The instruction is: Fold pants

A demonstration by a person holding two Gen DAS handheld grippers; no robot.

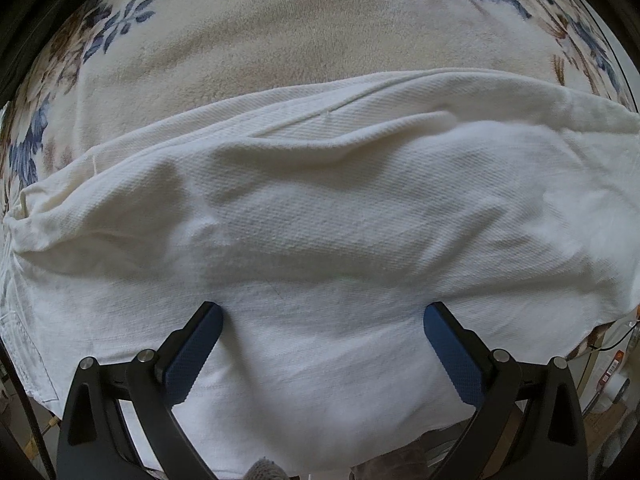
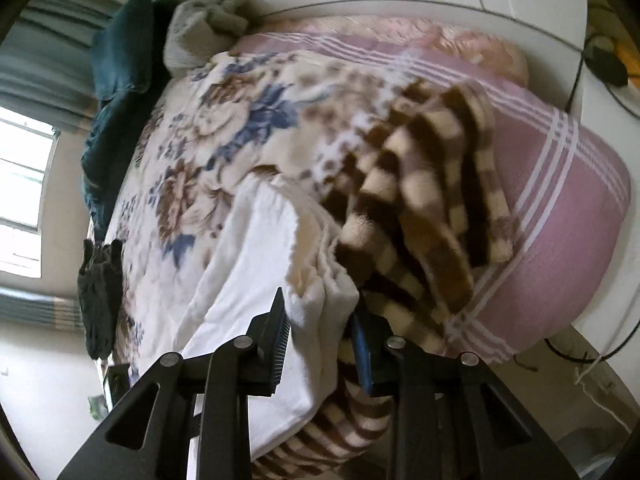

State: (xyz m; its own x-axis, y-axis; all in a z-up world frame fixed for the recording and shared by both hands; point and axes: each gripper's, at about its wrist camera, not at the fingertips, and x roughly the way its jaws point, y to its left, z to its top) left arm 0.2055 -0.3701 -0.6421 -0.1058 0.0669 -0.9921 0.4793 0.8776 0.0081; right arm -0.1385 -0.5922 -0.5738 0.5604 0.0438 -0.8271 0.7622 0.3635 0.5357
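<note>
The white pants (image 1: 320, 208) are spread on the floral blanket (image 1: 248, 32), long axis running left to right across the left gripper (image 1: 322, 316). That gripper is held wide open just above the cloth, nothing grasped. At the right gripper (image 2: 320, 320), a bunched end of the pants is clamped between 2 fingers, beside the checked blanket (image 2: 432, 184).

Home bedroom: bed w/ floral blanket (image 2: 224, 128), pillow (image 2: 560, 208), curtained window (image 2: 24, 184).

White pants (image 1: 320, 208) lie spread across the bed's floral blanket (image 1: 248, 32).
</note>
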